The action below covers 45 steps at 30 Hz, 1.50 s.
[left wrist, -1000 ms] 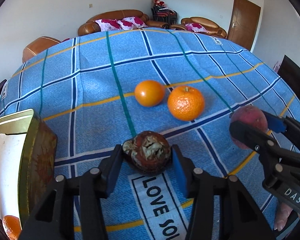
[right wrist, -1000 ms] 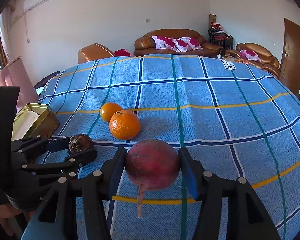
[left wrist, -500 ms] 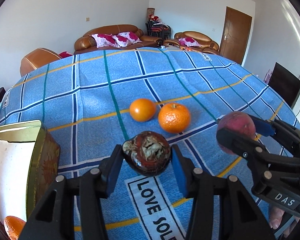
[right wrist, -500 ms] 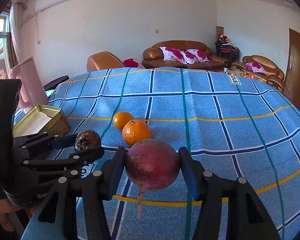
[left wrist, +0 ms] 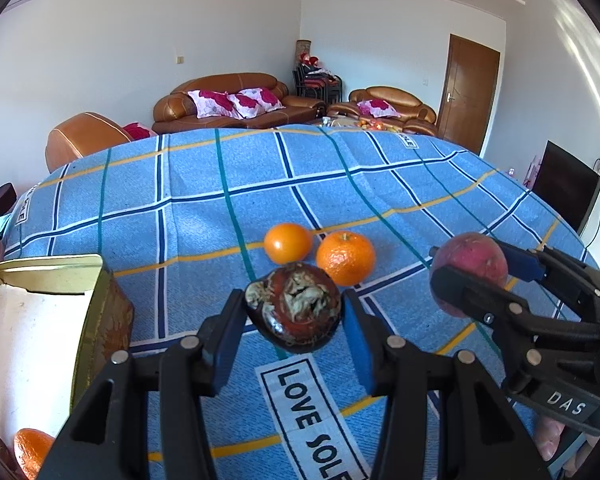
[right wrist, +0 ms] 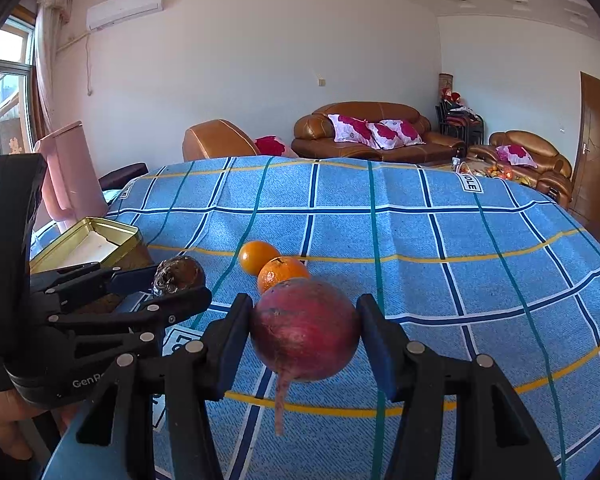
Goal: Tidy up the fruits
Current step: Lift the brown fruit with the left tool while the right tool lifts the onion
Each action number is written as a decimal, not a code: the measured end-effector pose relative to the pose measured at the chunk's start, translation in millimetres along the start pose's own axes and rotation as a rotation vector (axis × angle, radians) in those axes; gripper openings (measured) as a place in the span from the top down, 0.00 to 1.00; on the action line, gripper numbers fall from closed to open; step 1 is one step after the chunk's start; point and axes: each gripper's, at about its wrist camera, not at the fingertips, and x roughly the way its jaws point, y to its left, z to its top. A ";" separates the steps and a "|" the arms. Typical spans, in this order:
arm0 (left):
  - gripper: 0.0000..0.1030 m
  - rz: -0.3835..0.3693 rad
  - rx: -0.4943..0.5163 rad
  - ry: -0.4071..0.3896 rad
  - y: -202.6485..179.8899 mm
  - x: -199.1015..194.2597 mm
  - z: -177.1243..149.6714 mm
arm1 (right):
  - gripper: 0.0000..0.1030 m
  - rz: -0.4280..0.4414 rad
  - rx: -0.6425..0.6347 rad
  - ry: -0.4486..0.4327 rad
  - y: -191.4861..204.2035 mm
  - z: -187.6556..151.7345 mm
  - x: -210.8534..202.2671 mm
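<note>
My left gripper (left wrist: 294, 318) is shut on a dark brown-red fruit with a dried crown (left wrist: 296, 310), held above the blue checked cloth. My right gripper (right wrist: 305, 330) is shut on a round red fruit with a thin trailing root (right wrist: 306, 328), also lifted off the cloth. Each gripper shows in the other's view: the right one with its red fruit (left wrist: 470, 268) at the right, the left one with its dark fruit (right wrist: 179, 275) at the left. Two oranges (left wrist: 288, 242) (left wrist: 345, 257) lie side by side on the cloth ahead.
An open gold tin (left wrist: 44, 312) stands at the left on the table (left wrist: 220, 200); an orange (left wrist: 30, 450) lies at the left wrist view's bottom left edge. The tin (right wrist: 94, 240) lies behind the left gripper. Sofas, a door and a pink bin stand beyond the table.
Both grippers have tilted upward with their fruits, so more of the room shows and the oranges sit lower in view. The left one has also risen a little. The grips are unchanged.
</note>
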 end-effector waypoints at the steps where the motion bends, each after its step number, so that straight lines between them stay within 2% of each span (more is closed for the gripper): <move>1: 0.51 -0.001 0.001 -0.008 0.1 -1.6 0.0 | 0.46 0.000 -0.002 -0.003 0.5 0.1 -0.5; 27: 0.51 0.054 0.050 -0.158 -8.6 -29.8 -6.0 | 0.46 -0.001 -0.037 -0.089 5.9 -3.2 -15.6; 45: 0.51 0.058 0.055 -0.230 -10.3 -43.7 -9.7 | 0.46 -0.012 -0.078 -0.143 11.7 -7.4 -26.4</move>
